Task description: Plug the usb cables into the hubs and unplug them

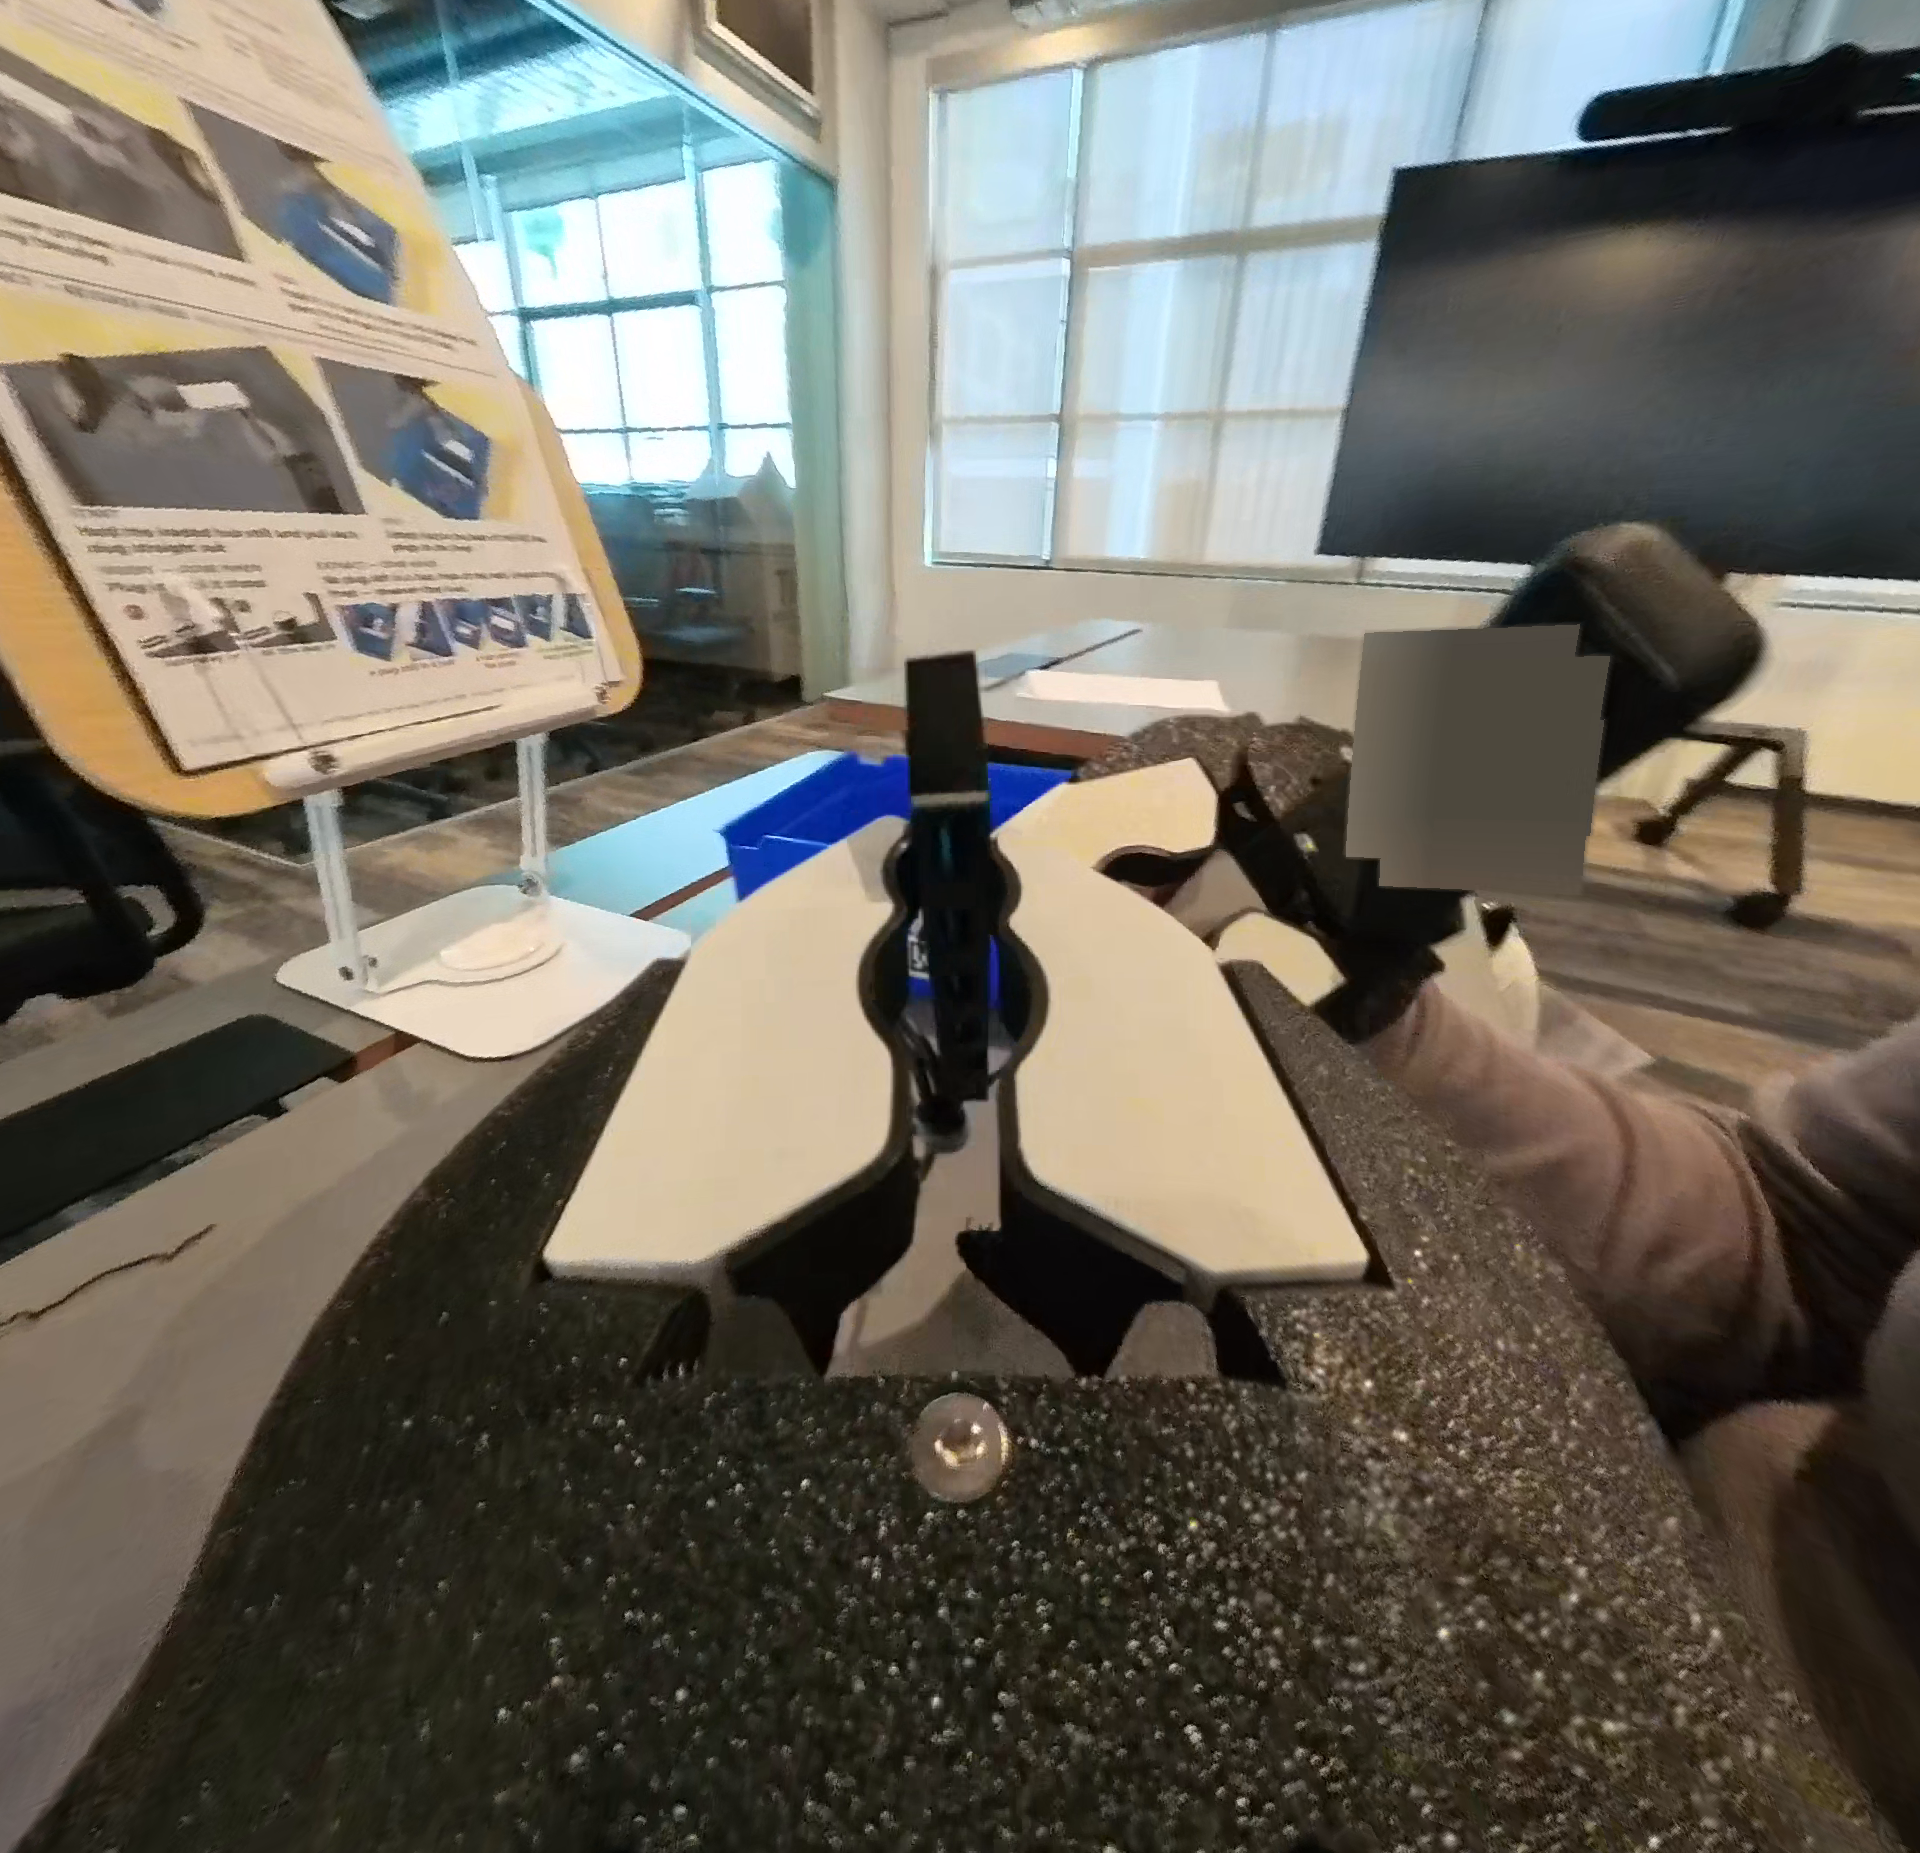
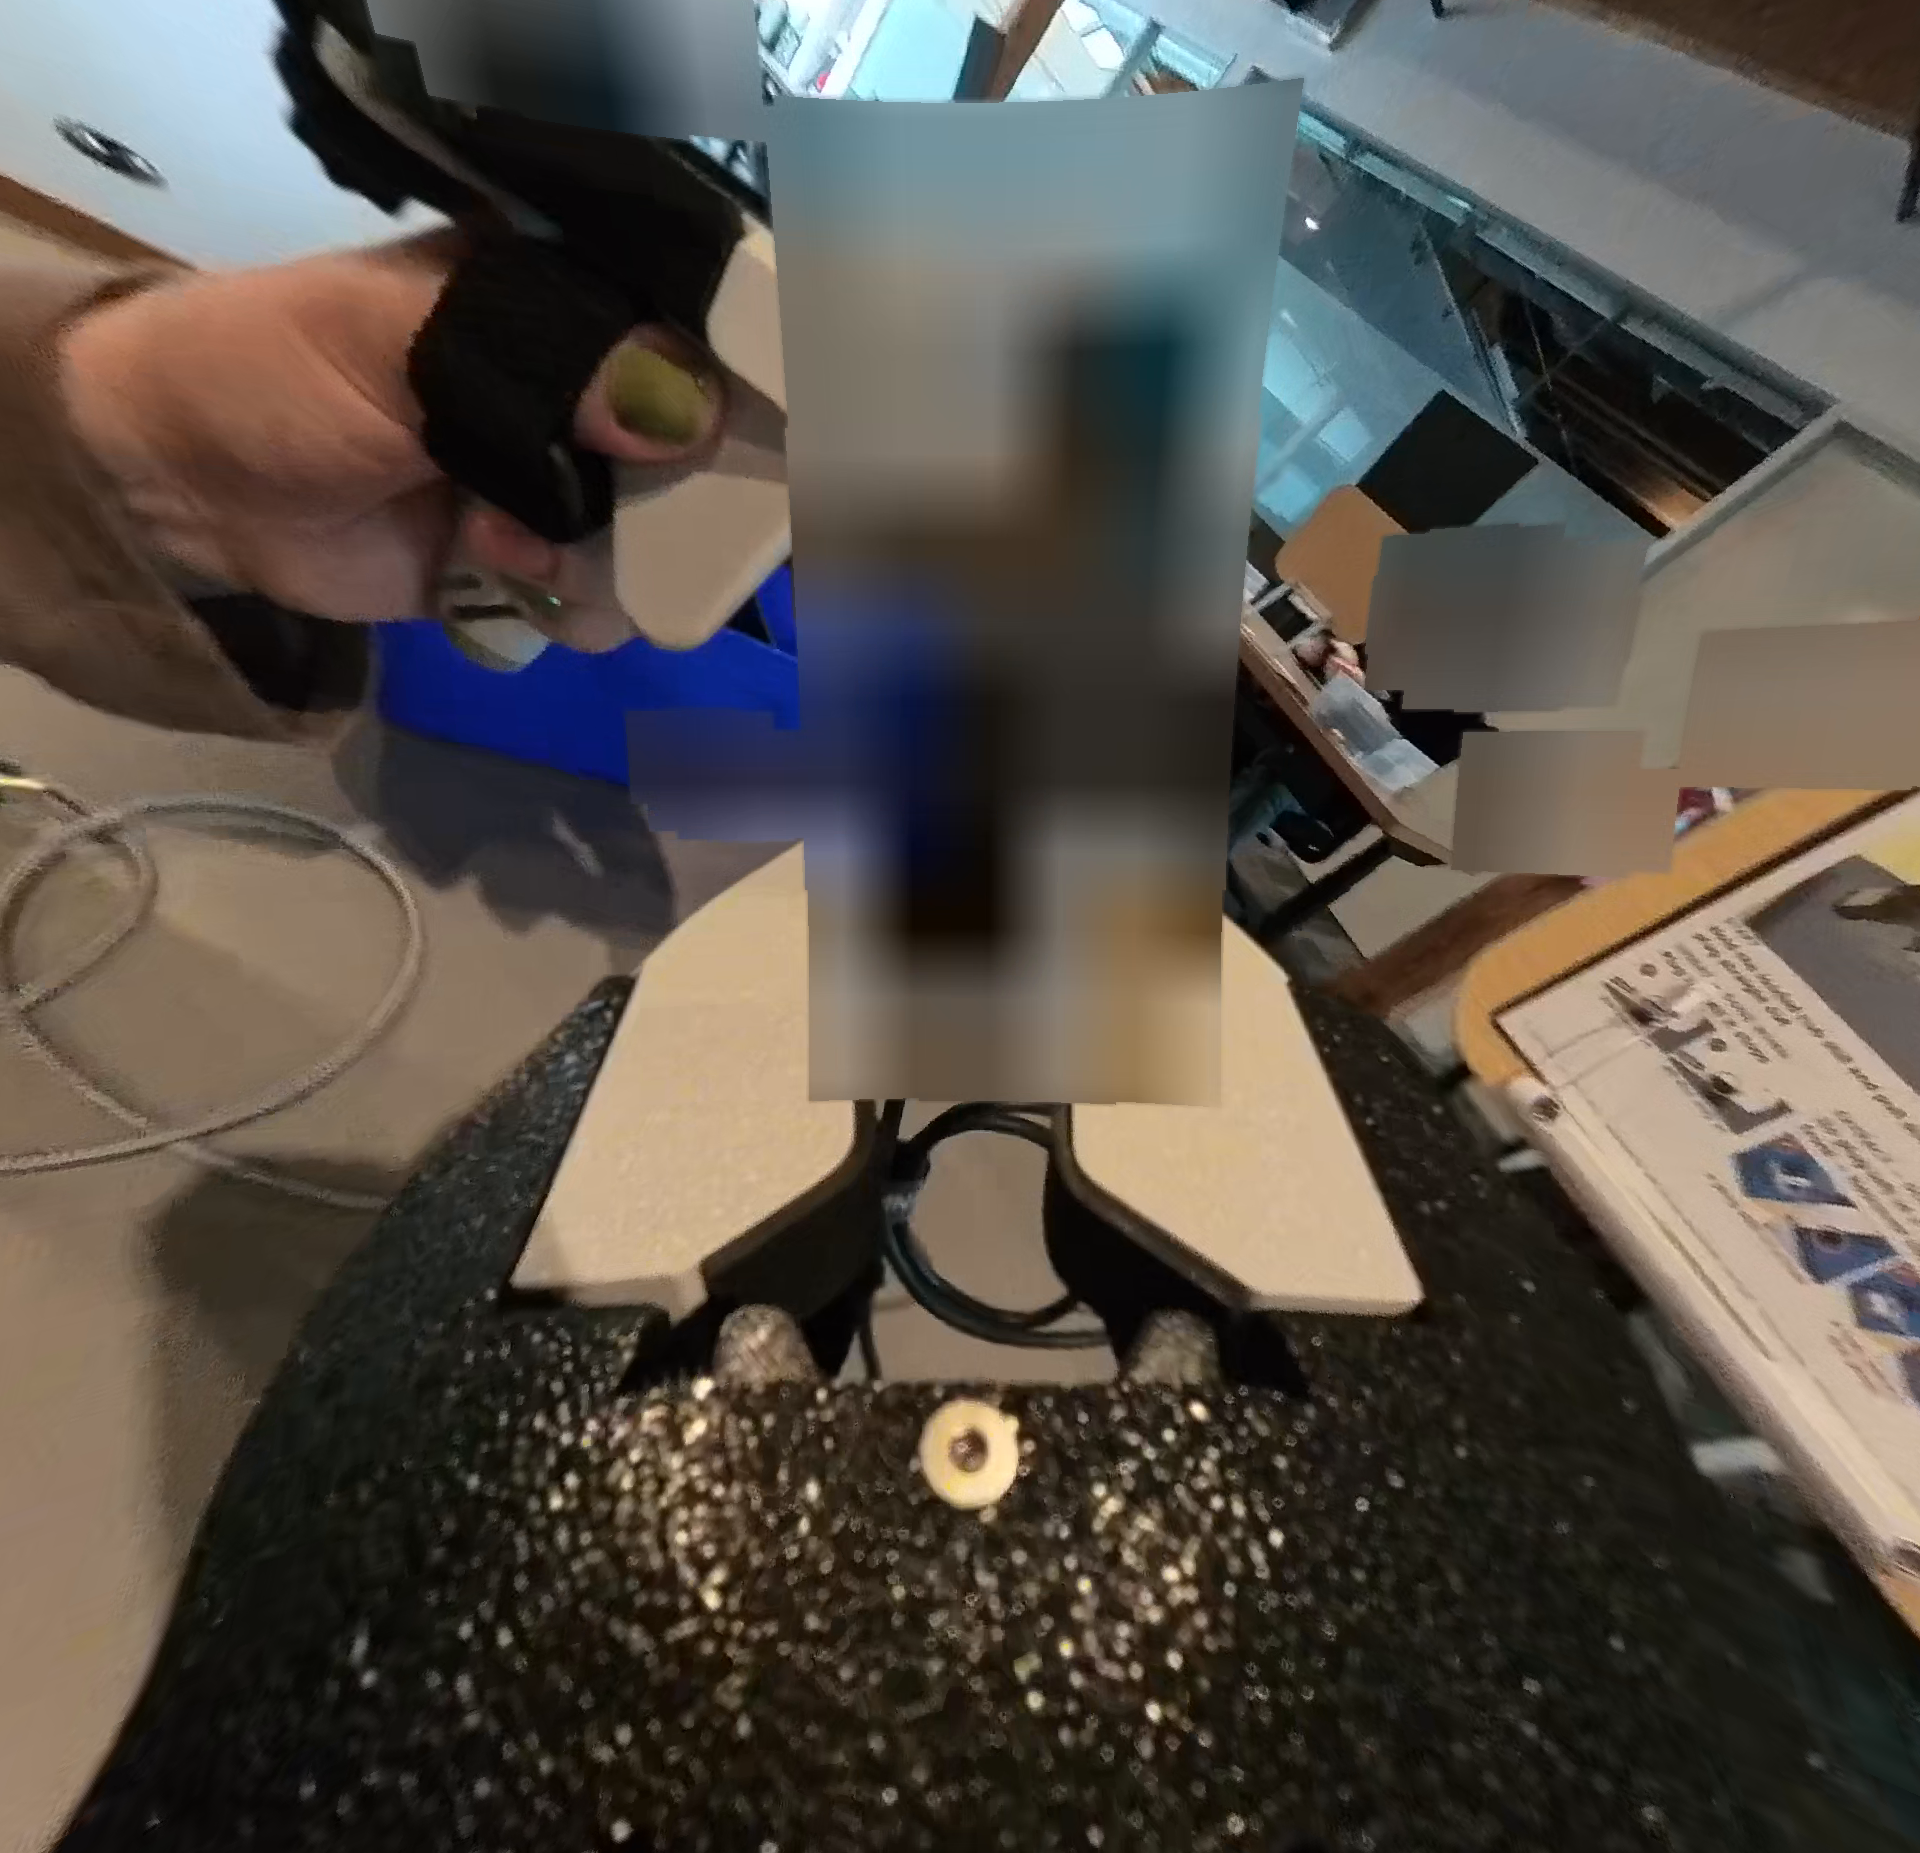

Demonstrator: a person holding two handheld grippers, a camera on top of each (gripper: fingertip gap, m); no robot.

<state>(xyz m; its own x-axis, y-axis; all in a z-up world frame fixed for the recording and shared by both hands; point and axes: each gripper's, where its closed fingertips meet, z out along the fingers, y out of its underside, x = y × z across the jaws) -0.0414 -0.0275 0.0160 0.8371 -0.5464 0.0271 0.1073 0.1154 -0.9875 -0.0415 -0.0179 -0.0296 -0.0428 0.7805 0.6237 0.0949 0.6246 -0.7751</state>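
My left gripper [image 1: 948, 847] is shut on a slim black USB hub [image 1: 943, 733], which stands upright between its white fingers [image 1: 769, 1055]. The hub's thin black cable [image 1: 925, 1065] hangs down between the finger bases. In the right wrist view a mosaic patch hides my right gripper's [image 2: 1013, 920] fingertips. Its white fingers [image 2: 707, 1128] show at the sides, with a loop of black cable [image 2: 935, 1284] between their bases. The right gripper also shows in the left wrist view [image 1: 1195, 868], held by a sleeved hand close to the right of the hub. The left gripper [image 2: 748, 432] shows at upper left in the right wrist view.
A blue bin [image 1: 821, 837] stands on the table just behind both grippers and also shows in the right wrist view [image 2: 582, 691]. A grey cable [image 2: 312, 868] lies coiled on the table. An instruction board on a white stand [image 1: 260, 401] is at the left. An office chair [image 1: 1662, 650] and a dark screen [image 1: 1662, 369] are farther back.
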